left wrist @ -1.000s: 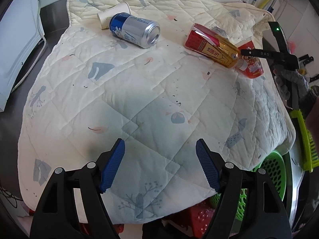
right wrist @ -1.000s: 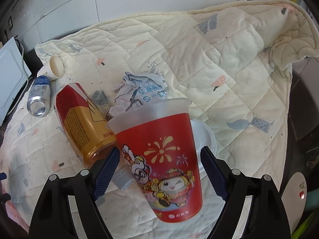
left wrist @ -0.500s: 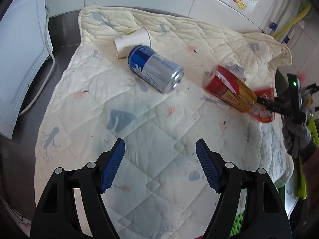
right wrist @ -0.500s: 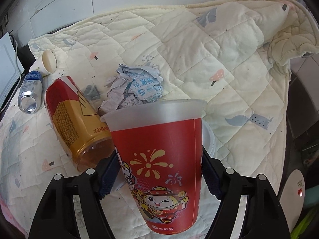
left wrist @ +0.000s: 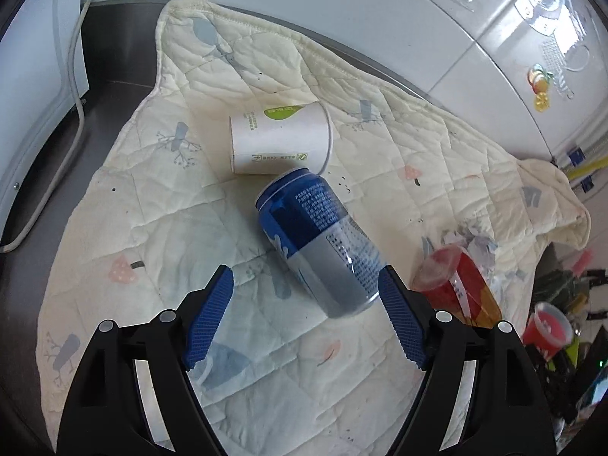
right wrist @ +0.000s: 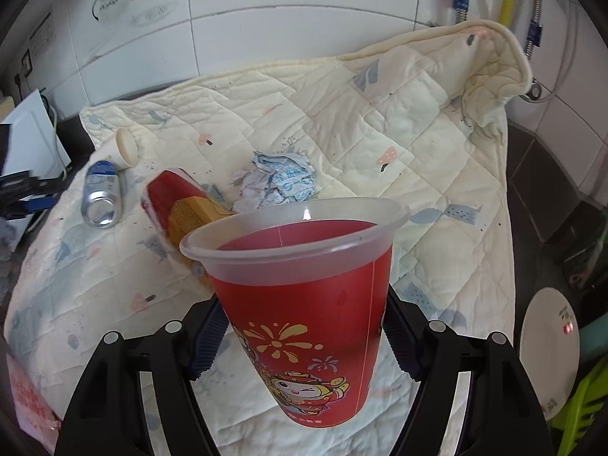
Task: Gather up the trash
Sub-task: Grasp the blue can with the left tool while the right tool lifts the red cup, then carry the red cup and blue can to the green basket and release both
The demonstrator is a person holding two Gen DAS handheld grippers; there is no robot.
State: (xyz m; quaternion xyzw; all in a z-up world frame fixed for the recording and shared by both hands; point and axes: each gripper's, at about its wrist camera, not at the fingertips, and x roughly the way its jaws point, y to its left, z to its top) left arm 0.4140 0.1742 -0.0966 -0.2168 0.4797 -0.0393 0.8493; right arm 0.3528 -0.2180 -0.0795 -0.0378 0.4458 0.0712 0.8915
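My left gripper (left wrist: 304,319) is open, low over the quilt, with a blue and silver can (left wrist: 319,245) lying on its side just ahead between the fingers, untouched. A white paper cup (left wrist: 279,142) lies on its side behind the can. My right gripper (right wrist: 300,332) is shut on a red plastic cup (right wrist: 304,304) and holds it lifted above the quilt. A red and gold can (right wrist: 182,205) and a crumpled paper wad (right wrist: 277,182) lie beyond it. The blue can also shows in the right wrist view (right wrist: 100,193).
The cream quilt (left wrist: 159,197) covers the counter, with dark counter and a white appliance with a cord (left wrist: 34,57) at left. A tiled wall stands behind. A white plate (right wrist: 549,349) and a green basket (right wrist: 581,414) sit off the quilt's right edge.
My left gripper moved forward toward the blue can, which is now between its open fingers. My right gripper closed on the red cup and lifted it off the quilt.
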